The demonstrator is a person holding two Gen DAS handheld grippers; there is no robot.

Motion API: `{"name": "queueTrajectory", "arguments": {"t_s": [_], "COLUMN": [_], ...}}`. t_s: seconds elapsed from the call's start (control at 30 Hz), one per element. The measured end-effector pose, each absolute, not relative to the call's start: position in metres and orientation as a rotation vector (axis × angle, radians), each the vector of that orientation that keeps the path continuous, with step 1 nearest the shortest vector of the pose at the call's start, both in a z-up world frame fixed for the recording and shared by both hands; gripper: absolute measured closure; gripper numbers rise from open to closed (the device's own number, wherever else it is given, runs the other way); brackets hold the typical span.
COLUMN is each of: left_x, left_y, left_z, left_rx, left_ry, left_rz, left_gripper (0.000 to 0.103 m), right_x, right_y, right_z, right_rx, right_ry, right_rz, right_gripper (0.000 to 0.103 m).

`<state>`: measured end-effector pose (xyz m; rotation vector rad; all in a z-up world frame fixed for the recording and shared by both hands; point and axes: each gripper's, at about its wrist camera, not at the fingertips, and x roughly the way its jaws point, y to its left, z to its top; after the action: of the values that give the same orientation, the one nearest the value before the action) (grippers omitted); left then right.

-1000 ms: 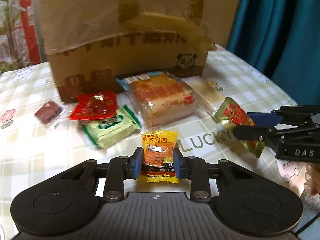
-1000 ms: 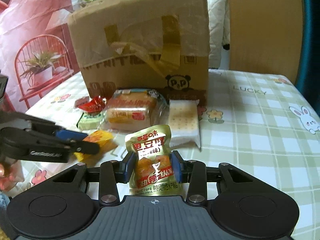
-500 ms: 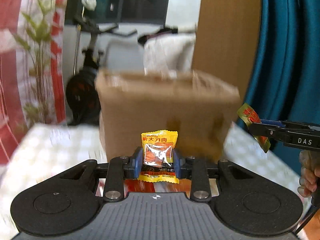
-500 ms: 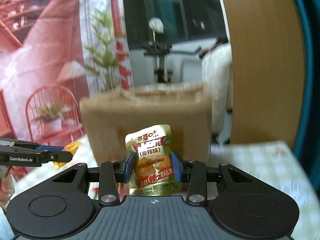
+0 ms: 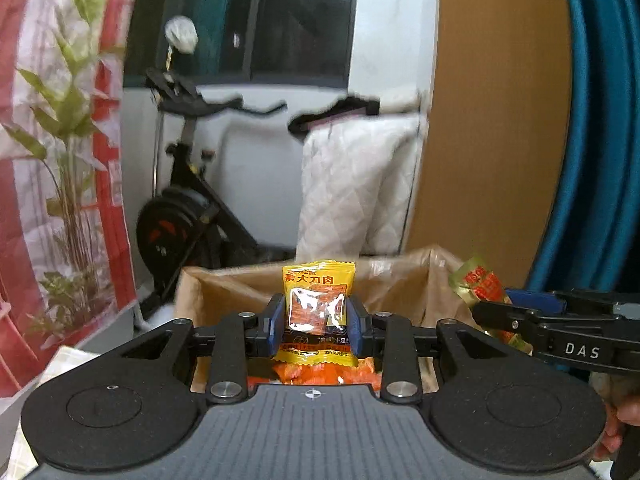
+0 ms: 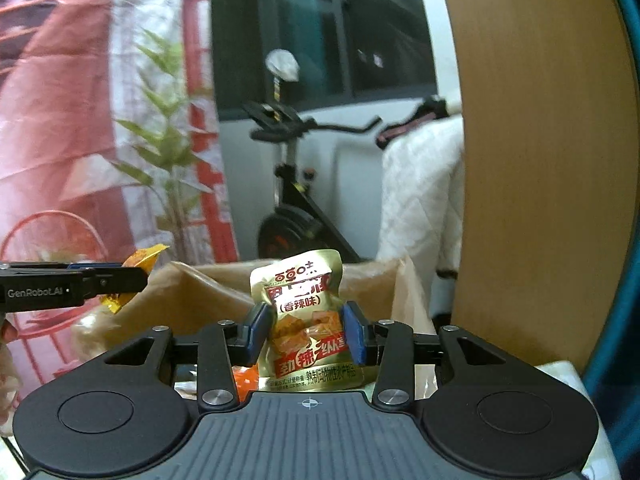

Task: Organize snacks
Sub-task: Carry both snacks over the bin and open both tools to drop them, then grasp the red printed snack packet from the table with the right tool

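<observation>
Open cardboard box [image 5: 404, 280], the landmark, already holds orange packets. Above its opening, the left gripper [image 5: 316, 322], jaws opening, still pinches a yellow snack packet [image 5: 318, 312]. The right gripper [image 6: 306, 334], jaws opening, loosely flanks a gold snack pouch [image 6: 306, 320]. Risk: either pack, released near the rim, could snag there or fall outside.

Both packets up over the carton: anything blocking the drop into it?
Nothing visible. The yellow packet and gold packet sit between opening jaws above the open carton; its flaps stand up at the sides, with orange packets already inside.
</observation>
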<state>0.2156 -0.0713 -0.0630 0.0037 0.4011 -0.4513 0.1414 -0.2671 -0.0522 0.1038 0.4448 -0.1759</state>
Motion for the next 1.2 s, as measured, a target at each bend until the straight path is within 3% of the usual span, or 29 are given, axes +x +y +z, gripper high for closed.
{"name": "queueTrajectory", "arguments": {"t_s": [0.03, 0.1, 0.13, 0.73, 1.2], "left_x": [0.221, 0.228, 0.229, 0.140, 0.132], "left_y": [-0.072, -0.072, -0.068, 0.034, 0.127], "left_z": [-0.067, -0.073, -0.075, -0.087, -0.127], "left_rx": [0.012, 0.022, 0.023, 0.002, -0.025], "left_ry": [0.438, 0.477, 0.473, 0.497, 0.541], "left_rz": [-0.459, -0.439, -0.429, -0.437, -0.265], "left_gripper": [0.053, 0.039, 0.038, 0.039, 0.039], "right_x": [0.143, 0.146, 0.144, 0.035, 0.069], "right_y": [-0.265, -0.265, -0.264, -0.219, -0.131], "right_z": [-0.059, -0.069, -0.072, -0.081, -0.183], "right_rx": [0.110, 0.122, 0.125, 0.202, 0.331], "right_ry": [0.454, 0.464, 0.463, 0.388, 0.634], "right_rz": [-0.187, -0.212, -0.209, -0.119, -0.029], "right_gripper": [0.055, 0.053, 0.052, 0.052, 0.052]}}
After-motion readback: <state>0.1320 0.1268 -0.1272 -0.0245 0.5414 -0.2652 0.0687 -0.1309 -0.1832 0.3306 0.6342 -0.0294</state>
